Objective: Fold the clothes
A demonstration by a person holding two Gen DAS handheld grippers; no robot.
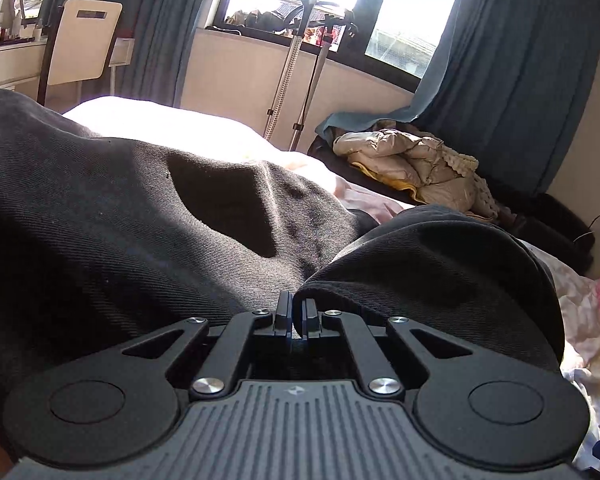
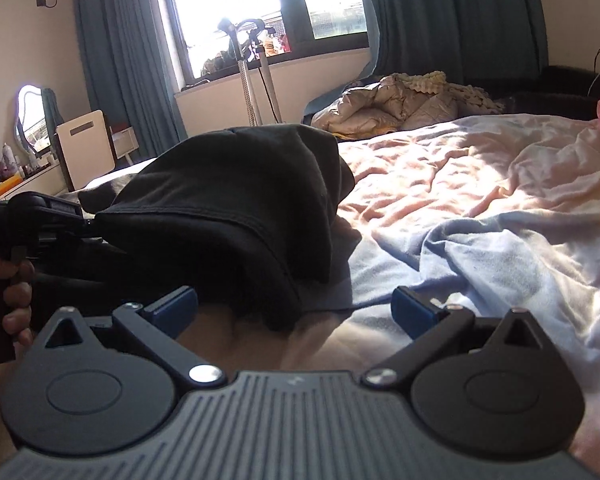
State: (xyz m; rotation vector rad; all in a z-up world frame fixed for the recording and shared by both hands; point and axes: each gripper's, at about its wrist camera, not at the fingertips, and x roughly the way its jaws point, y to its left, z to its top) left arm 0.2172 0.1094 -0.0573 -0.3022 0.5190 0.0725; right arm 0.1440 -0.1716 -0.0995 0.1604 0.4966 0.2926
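left gripper (image 1: 298,316) pinched tight on dark garment (image 1: 120,216) edge, cloth bunched on the bed (image 2: 480,200). right gripper (image 2: 294,308) wide open, empty, near hem. best: grab free hem, pull flat, then fold evenly.

The left gripper (image 1: 298,320) is matt black: two thin upright finger plates on angled link arms, pinned with round silver screws. Behind the arms sit two large round black hubs, each with a shallow circular recess, flanking a grey ribbed plate that carries a small pale emblem near its front edge. The right gripper (image 2: 296,310) has the same grey ribbed plate, black hubs and silver screws, but its fingers (image 2: 414,312) show blue pads. A hand (image 2: 18,304) left of that ribbed plate wraps a black handle.
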